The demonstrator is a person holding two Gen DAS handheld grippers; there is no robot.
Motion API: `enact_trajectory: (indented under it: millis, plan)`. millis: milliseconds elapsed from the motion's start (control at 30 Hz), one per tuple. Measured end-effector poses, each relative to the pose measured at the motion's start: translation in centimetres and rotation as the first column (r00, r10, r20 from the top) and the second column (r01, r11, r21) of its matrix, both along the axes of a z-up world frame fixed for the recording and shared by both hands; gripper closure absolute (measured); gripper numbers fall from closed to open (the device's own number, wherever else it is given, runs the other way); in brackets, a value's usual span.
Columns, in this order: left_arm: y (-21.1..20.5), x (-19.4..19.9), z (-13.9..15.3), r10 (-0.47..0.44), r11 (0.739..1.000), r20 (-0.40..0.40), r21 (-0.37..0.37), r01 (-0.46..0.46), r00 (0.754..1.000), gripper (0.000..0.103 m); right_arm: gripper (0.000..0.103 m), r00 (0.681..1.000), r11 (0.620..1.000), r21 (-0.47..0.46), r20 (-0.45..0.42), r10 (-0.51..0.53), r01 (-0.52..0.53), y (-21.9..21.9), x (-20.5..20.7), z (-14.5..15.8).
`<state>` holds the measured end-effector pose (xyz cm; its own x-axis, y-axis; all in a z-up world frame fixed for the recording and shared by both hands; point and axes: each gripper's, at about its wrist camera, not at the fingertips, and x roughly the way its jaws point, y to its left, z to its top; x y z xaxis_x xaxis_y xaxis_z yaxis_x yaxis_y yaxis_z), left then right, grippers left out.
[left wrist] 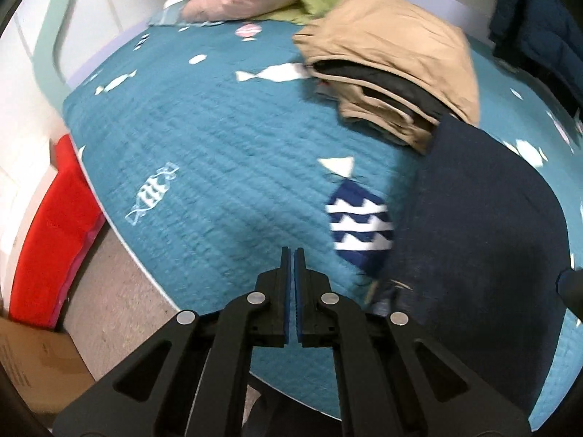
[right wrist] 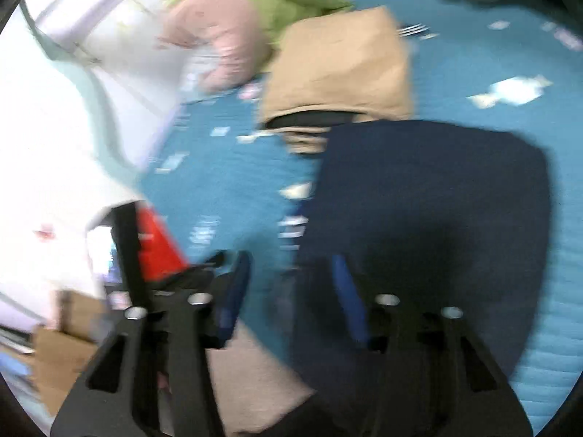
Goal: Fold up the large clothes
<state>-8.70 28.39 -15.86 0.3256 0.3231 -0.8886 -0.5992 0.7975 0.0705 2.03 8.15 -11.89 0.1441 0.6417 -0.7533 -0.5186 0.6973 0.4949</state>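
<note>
Two garments matter here: your navy garment (left wrist: 481, 240) lies spread near the front edge of the bed (left wrist: 204, 153), on the teal quilt, and just beyond it, touching or nearly so, sits a tan jacket (left wrist: 393, 69) already folded into a thick bundle. Your left gripper (left wrist: 292, 255) hovers over bare quilt beside the navy cloth, jaws together with nothing between them. Your right gripper (right wrist: 291, 273) is over the navy garment's (right wrist: 430, 225) near left edge, jaws apart and empty.

Expect the navy cloth to be soft, limp and fairly weighty for its spread; it will sag and drag on the quilting, so I'd take it at an edge or corner, pinching through all layers there.

Much is uncertain. The right wrist view is badly smeared, so seams, sleeves or collar can't be told. The garment's right and near parts are cut off, and you can't tell what kind of garment it is.
</note>
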Motion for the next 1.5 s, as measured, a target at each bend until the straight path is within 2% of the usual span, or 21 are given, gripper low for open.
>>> enact_trajectory:
  millis: [100,167,200,233,300,400,600,667,700,800,867,933,967,1033,1133,1167,1233,1267,1333,1400,1500]
  plan:
    - [-1.8,0.9,-1.0,-0.077,0.995,0.005,-0.070,0.077,0.997,0.099,0.087,0.998,0.993,-0.112,-0.058,-0.039,0.033,-0.8,-1.2,-3.4]
    - [-3.0,1.9,-3.4,-0.148,0.975,-0.046,-0.177,0.138,0.988,0.090,0.089,0.979,0.965,-0.256,-0.182,-0.097,0.048,-1.4,-1.1,-7.8]
    - [-3.5,2.2,-4.9,-0.154,0.973,-0.095,-0.189,0.134,0.983,0.090,0.090,0.950,0.968,-0.227,-0.263,-0.166,0.106,-2.7,-0.9,-9.7]
    - [-4.1,2.4,-6.6,-0.166,0.976,-0.144,-0.165,0.142,0.976,0.091,0.091,0.936,0.970,-0.206,-0.299,-0.187,0.128,-3.3,-0.9,-10.2]
    - [-4.9,2.2,-8.0,-0.205,0.978,-0.181,-0.082,0.193,0.962,0.091,0.096,0.938,0.965,-0.233,-0.293,-0.185,0.117,-4.3,-1.4,-9.2]
    - [-5.0,2.3,-7.8,-0.228,0.973,-0.186,-0.069,0.218,0.956,0.091,0.096,0.944,0.954,-0.276,-0.266,-0.196,0.121,-5.6,-2.6,-7.8]
    - [-4.9,2.7,-6.7,-0.220,0.974,-0.242,0.006,0.229,0.945,0.089,0.103,0.920,0.948,-0.289,-0.320,-0.226,0.132,-6.2,-1.2,-9.5]
    - [-5.0,2.7,-4.1,-0.246,0.968,-0.178,0.008,0.251,0.953,0.089,0.103,0.945,0.952,-0.292,-0.277,-0.175,0.091,-6.4,-1.7,-7.1]
    - [-5.0,2.8,-3.0,-0.257,0.965,-0.153,0.017,0.262,0.954,0.089,0.098,0.965,0.954,-0.286,-0.215,-0.149,0.083,-6.1,-1.8,-5.3]
    - [-6.0,4.1,0.8,-0.336,0.937,-0.033,0.093,0.337,0.941,0.089,0.097,0.991,0.982,-0.164,-0.072,-0.110,0.097,-6.0,-1.5,-0.3]
    - [-6.6,5.7,1.7,-0.381,0.921,0.037,0.099,0.376,0.924,0.089,0.097,0.991,0.988,-0.083,0.043,-0.126,0.129,-5.9,-0.4,1.8]
    - [-7.0,8.2,1.3,-0.389,0.919,0.057,0.096,0.382,0.920,0.089,0.098,0.954,0.967,-0.094,0.209,-0.214,0.238,-5.3,1.4,2.6]
    - [-7.4,9.2,0.9,-0.380,0.923,0.049,0.092,0.375,0.924,0.089,0.099,0.939,0.956,-0.083,0.230,-0.255,0.280,-4.8,2.4,2.2]
    - [-7.8,11.6,0.0,-0.360,0.932,0.062,0.065,0.356,0.931,0.089,0.100,0.946,0.959,-0.017,0.173,-0.276,0.283,-2.6,5.3,0.3]
    - [-7.9,14.2,-1.3,-0.358,0.929,0.152,-0.036,0.368,0.921,0.090,0.100,0.945,0.960,-0.055,0.198,-0.260,0.275,0.4,7.6,-2.3]
    - [-7.8,15.1,-1.8,-0.355,0.931,0.154,-0.031,0.364,0.922,0.090,0.100,0.953,0.966,-0.064,0.193,-0.234,0.250,0.9,8.1,-3.1]
    - [-7.9,16.7,-3.6,-0.351,0.933,0.138,-0.029,0.358,0.926,0.090,0.103,0.964,0.956,-0.192,0.195,-0.182,0.220,1.5,9.5,-6.8]
    - [-7.6,17.6,-5.2,-0.344,0.935,0.121,-0.050,0.352,0.931,0.091,0.103,0.966,0.958,-0.188,0.181,-0.183,0.217,0.9,9.8,-7.8]
    - [-7.1,18.4,-6.3,-0.347,0.934,0.123,-0.049,0.355,0.930,0.091,0.103,0.965,0.961,-0.156,0.164,-0.203,0.229,0.5,9.9,-7.7]
    - [-7.4,18.1,-5.7,-0.360,0.932,0.099,0.000,0.362,0.928,0.090,0.103,0.962,0.954,-0.182,0.180,-0.206,0.239,0.4,9.6,-6.7]
    - [-5.1,17.3,-4.7,-0.260,0.965,0.085,0.013,0.260,0.962,0.089,0.103,0.932,0.915,-0.224,0.220,-0.287,0.335,-1.6,10.1,-5.4]
